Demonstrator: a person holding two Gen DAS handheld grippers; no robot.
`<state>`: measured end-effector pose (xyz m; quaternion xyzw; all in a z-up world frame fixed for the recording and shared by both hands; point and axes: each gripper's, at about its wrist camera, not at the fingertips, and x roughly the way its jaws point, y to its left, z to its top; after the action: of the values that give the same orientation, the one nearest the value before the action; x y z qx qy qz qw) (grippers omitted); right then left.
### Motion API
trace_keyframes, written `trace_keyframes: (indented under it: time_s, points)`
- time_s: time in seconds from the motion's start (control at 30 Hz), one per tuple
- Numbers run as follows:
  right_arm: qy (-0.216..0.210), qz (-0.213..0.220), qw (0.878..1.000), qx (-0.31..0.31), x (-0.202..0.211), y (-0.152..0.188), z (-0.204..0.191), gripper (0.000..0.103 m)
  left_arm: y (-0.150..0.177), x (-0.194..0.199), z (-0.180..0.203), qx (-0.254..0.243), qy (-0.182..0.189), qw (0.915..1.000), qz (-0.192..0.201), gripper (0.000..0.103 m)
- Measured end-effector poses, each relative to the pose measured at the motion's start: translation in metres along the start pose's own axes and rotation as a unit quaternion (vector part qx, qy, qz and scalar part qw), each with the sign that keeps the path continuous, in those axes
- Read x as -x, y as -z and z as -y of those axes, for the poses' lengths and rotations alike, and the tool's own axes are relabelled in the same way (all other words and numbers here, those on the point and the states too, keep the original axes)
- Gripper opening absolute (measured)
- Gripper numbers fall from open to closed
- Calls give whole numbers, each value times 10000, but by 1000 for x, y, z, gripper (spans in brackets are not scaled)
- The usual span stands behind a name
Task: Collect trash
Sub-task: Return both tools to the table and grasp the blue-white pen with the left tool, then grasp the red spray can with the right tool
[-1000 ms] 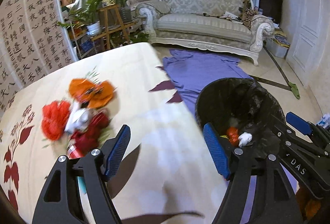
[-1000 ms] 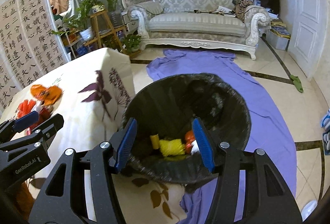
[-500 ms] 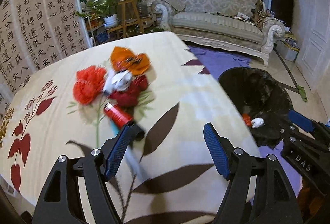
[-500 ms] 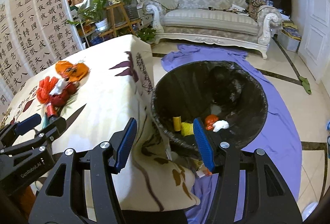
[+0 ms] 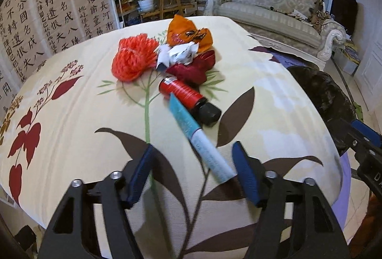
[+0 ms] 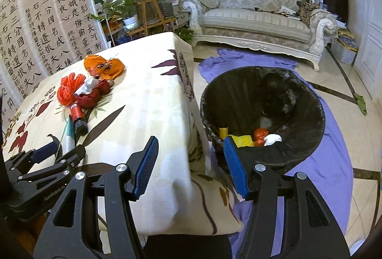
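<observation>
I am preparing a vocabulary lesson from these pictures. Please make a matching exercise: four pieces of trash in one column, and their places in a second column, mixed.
Things:
1. blue and white tube
2. red bottle
3. orange wrapper
4. yellow sponge

Places:
A. inside the black bin
B. far end of the pile
C. touching the tube's far side
D. nearest the left tongs

Pairs: 1-D, 2-C, 3-B, 4-A

Heaped at upper centre of the counter [image 5: 71, 139]: wrappers [image 5: 188, 34] behind a bottle [image 5: 186, 94]; tube [image 5: 200, 139] just before it. At right, bin [image 6: 298, 96] on the floor.
</observation>
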<state>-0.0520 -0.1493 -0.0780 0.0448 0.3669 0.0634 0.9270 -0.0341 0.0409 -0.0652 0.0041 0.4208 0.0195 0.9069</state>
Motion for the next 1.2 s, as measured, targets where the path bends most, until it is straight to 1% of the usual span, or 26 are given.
trace_keyframes:
  time_s: [0.03, 0.1, 0.13, 0.2, 0.3, 0.37, 0.57, 0.77, 0.97, 1.2]
  points:
    - [-13, 3, 10000, 20, 0, 0, -2, 55, 0, 1, -2, 21, 1, 10000, 21, 55]
    - [-39, 1, 10000, 52, 0, -1, -5, 55, -1, 0, -5, 3, -20, 10000, 48, 39]
    - [-52, -2, 10000, 70, -1, -2, -7, 55, -1, 1, -7, 5, -10, 10000, 66, 35]
    - [-79, -18, 9999, 109, -2, -2, -11, 55, -1, 2, -11, 14, 14, 10000, 91, 21]
    - [-122, -46, 9998, 177, -4, -3, -18, 55, 0, 3, -18, 62, 124, 9999, 103, 12]
    - [-153, -65, 9996, 235, -6, -3, -23, 55, 0, 4, -22, 92, 154, 9998, 85, 9]
    - [-257, -90, 9986, 445, -10, -9, -42, 55, -1, 10, -42, 298, 135, 9994, 105, 7]
    - [-411, -111, 9967, 690, -16, -16, -67, 55, -6, 9, -67, 436, -102, 9988, 187, 7]
    - [-664, -136, 9927, 997, -26, -26, -102, 55, -12, 1, -100, 652, -319, 9973, 136, 7]
    - [-928, -226, 9872, 1280, -39, -33, -137, 55, -15, -4, -132, 838, -489, 9952, 99, 7]
